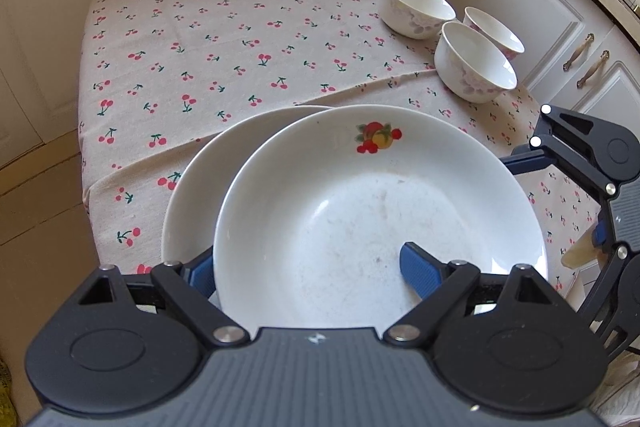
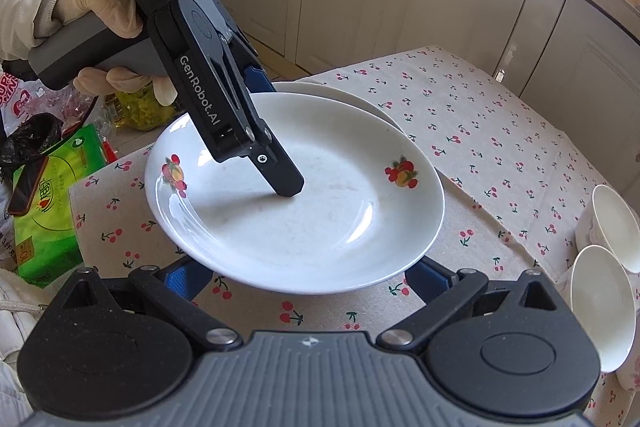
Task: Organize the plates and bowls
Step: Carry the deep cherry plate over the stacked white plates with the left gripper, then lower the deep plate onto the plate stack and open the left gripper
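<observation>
Clamping the near rim of a fruit-printed plate [image 1: 380,211], the left gripper [image 1: 308,269] holds it over a second plate [image 1: 200,187] at its 10 o'clock; the right gripper [image 2: 310,277], fingers apart, flanks the plate's opposite rim, three bowls [image 1: 474,63] at 1 o'clock.

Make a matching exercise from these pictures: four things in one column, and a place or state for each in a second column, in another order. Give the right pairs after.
Things
1. fruit-print plate
2. plain plate
3. three small bowls
4. green package

Places or states
A. beside the table, off the cherry tablecloth
B. partly hidden under another plate
C. clamped at its rim by the left gripper
D. grouped near a corner of the table

Pairs: 1-C, 2-B, 3-D, 4-A
</observation>
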Tool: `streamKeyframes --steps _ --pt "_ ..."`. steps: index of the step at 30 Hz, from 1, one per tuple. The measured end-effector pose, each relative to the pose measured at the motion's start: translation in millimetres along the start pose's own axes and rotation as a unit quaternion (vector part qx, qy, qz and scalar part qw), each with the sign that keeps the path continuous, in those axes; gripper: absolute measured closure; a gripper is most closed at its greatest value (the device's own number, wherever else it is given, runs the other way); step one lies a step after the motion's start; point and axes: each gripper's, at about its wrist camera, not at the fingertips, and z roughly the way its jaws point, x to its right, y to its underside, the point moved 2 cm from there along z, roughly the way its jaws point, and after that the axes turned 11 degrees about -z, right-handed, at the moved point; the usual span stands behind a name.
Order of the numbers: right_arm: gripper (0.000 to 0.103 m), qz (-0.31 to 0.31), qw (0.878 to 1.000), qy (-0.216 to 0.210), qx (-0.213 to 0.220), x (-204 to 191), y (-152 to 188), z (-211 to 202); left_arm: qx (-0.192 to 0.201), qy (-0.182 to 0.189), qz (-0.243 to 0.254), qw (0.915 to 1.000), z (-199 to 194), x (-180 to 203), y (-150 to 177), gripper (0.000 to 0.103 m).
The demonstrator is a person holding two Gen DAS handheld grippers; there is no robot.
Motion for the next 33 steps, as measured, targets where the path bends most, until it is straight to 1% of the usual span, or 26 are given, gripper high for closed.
streamKeyframes --steps 14,22,33 --pt "0.000 -0.001 1.000 -0.004 0.004 -2.5 0.8 -3.1 -0.020 -0.016 0.015 0.9996 -7.0 1.6 4.9 0.013" --pt "0.000 0.001 1.000 -0.002 0.008 -4.1 0.9 -3.8 -0.021 -0.015 0.012 0.9996 -16.9 2.4 12.0 0.013" --pt "0.000 0.006 1.000 -0.003 0.005 -0.8 -0.4 2.9 -0.013 -0.003 -0.008 0.9999 -28.3 -0.8 17.0 0.013"
